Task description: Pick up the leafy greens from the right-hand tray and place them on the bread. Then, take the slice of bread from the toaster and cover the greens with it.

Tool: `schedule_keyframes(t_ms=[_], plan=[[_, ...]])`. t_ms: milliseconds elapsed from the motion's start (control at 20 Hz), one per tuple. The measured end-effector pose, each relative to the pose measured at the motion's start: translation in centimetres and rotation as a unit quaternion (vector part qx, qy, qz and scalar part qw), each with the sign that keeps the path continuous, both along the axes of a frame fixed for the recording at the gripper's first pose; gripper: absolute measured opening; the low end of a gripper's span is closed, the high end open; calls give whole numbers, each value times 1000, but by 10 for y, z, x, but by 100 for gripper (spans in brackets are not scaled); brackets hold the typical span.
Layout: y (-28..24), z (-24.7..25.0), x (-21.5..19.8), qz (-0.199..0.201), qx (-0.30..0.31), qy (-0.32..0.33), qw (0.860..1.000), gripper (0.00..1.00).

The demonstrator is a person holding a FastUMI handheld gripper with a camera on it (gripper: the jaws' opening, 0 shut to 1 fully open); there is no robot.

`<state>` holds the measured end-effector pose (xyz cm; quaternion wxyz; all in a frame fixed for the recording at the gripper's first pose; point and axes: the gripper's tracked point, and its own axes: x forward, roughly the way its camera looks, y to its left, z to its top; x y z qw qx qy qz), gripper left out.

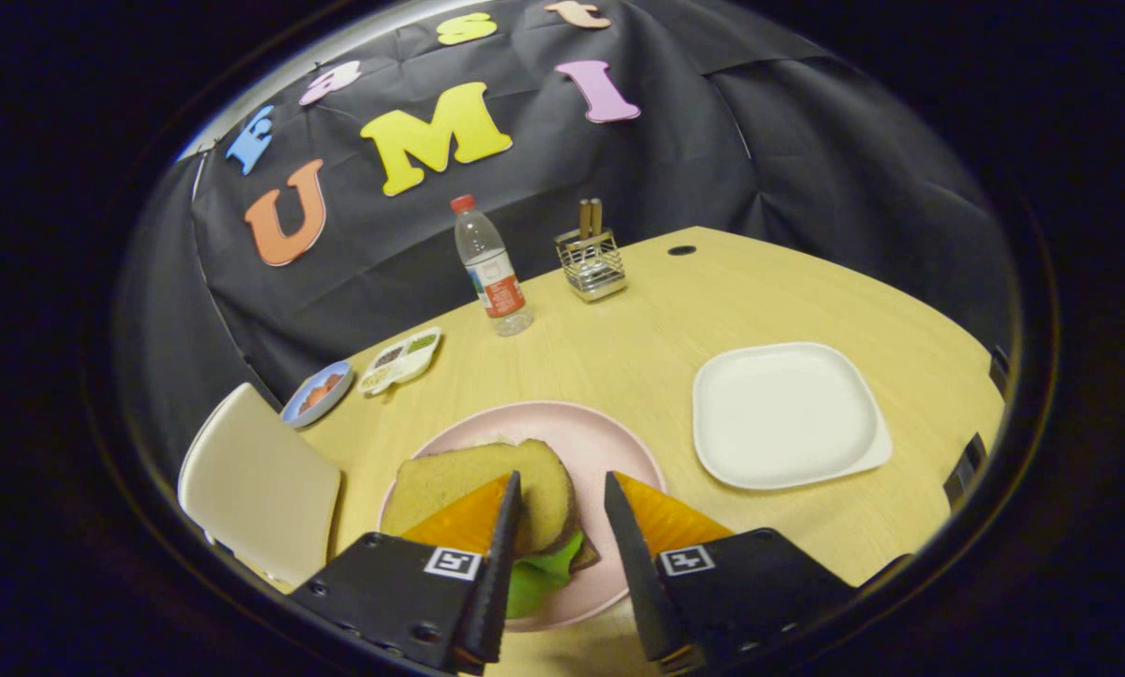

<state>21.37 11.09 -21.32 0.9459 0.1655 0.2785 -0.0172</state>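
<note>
Brown top bread slice (483,489) lying flat over green leafy greens (539,575) on round pink plate (610,442).
Seen from the gripper (562,503): black-and-orange fingers (501,555) spread apart, holding nothing, straddling the sandwich's right edge; slice's domed crust pointing away, greens poking out toward the fingers; square white tray (788,414) bare, to the right on the pale wooden bench (619,329).

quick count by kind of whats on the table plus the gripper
Plates and dishes: 4 (pink plate, white square tray, blue bowl, divided dish)
Bread slices seen: 1 (top slice over leafy greens)
Leafy greens: 1
Water bottle: 1
Wire toaster rack: 1
Gripper, open above the sandwich: 1
Total: 9
</note>
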Motion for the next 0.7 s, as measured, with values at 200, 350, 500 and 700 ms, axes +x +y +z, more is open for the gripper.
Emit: schedule_keyframes(t_ms=[200,350,500,700], plan=[[-3,14,-7,10,9,-20,1000,81],[-8,29,-18,7,-25,-40,999,89],[-2,58,-35,9,-75,-78,994,95],[16,104,-69,22,-140,-151,978,96]])
